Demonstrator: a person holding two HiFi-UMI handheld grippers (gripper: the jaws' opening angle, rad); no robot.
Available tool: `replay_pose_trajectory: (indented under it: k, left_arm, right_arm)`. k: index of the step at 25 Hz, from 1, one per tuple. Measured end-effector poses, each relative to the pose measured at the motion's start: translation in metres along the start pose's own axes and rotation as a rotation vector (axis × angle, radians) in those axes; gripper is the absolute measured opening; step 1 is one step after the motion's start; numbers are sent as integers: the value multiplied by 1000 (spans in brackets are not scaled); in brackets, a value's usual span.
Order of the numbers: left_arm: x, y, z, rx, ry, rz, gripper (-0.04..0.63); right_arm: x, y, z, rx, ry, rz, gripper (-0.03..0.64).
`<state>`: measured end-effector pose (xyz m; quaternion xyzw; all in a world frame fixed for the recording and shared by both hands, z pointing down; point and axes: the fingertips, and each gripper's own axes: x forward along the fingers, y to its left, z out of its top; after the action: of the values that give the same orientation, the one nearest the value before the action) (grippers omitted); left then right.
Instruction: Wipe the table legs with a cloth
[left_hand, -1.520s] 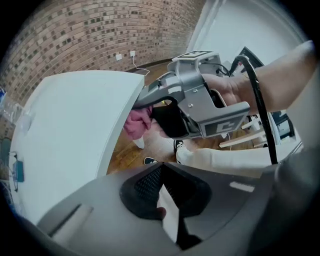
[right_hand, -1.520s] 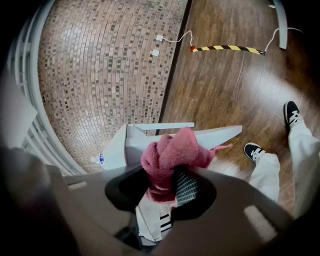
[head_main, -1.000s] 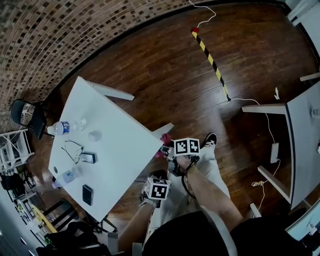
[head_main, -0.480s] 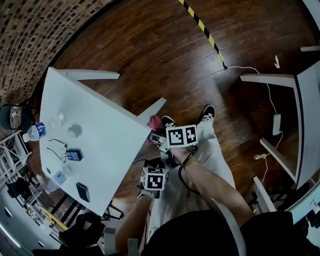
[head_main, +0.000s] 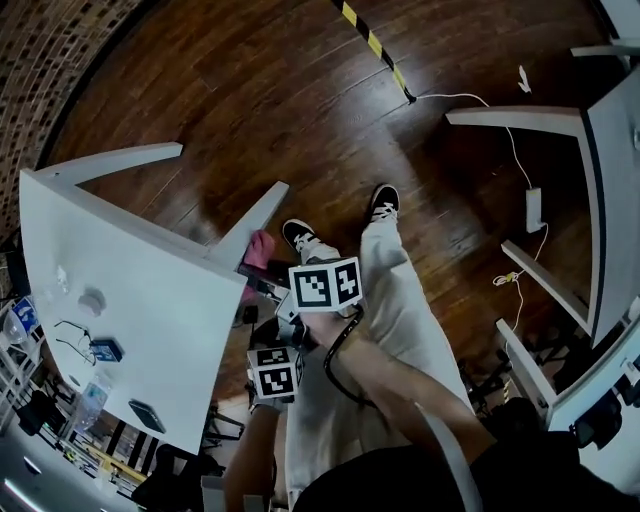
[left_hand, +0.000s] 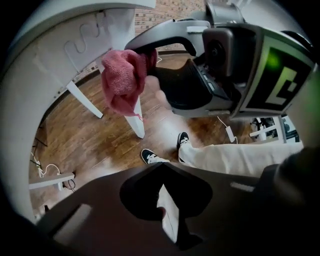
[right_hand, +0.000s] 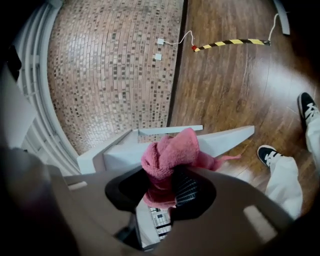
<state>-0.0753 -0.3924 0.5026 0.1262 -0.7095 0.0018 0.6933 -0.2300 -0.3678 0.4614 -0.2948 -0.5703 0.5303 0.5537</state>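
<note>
A pink cloth (head_main: 258, 250) is bunched between the jaws of my right gripper (head_main: 262, 275), which is shut on it. The cloth (right_hand: 167, 160) lies against the top of a slanted white table leg (head_main: 250, 222), just under the corner of the white table top (head_main: 110, 290). In the right gripper view the leg (right_hand: 225, 140) runs off to the right behind the cloth. My left gripper (head_main: 275, 375) hangs lower and nearer my body, pointing down at the floor. Its jaws (left_hand: 162, 172) are shut with nothing in them. From the left gripper view the cloth (left_hand: 124, 82) shows above.
A second white leg (head_main: 110, 162) slants out at the table's far corner. My shoes (head_main: 383, 203) and light trousers are just right of the wiped leg. Another white table (head_main: 610, 200), a power strip (head_main: 533, 208) with cables and a yellow-black floor strip (head_main: 375, 45) lie beyond.
The head view has tipped further down, so the table has slid left in it. My left gripper has sunk lower. The right gripper keeps the cloth at the leg.
</note>
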Motion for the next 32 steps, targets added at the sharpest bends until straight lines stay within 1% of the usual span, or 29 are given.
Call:
replay_pose_trajectory:
  k: [4,8,11,13,14,17,20,23,27,32]
  left_arm:
    - [14,6,6,-52,-27,9,2]
    - [27,7,17,-87,-59,12,2]
    - [32,11,27,-113,-96,20,2]
    - [36,16,34,-128,-121,37,2]
    - [38,19,38,-135,-133,44,2]
    - [48,29,49,-153,-151,62,2]
    - [64,38,52,-149,-142,83,2]
    - [80,45,53,-148,-128,96,2]
    - [103,52,54,-167,-111,108,2]
    - [136,64,58,-187,-96,117,2]
  right_arm:
    - [-1,-16,7,72,-55,38,120]
    - [-3,-22,17,162,-105,116,120]
    - [-12,-24,33,249,-192,192,120]
    - [-13,-24,47,277,-251,247,120]
    - [-11,-29,51,285,-262,246,120]
    - [-1,-55,55,312,-262,177,120]
    - [9,-78,62,332,-265,147,121]
    - [17,-107,62,378,-263,104,121]
    - [28,-139,64,431,-260,83,121]
    - [43,-186,68,465,-255,38,121]
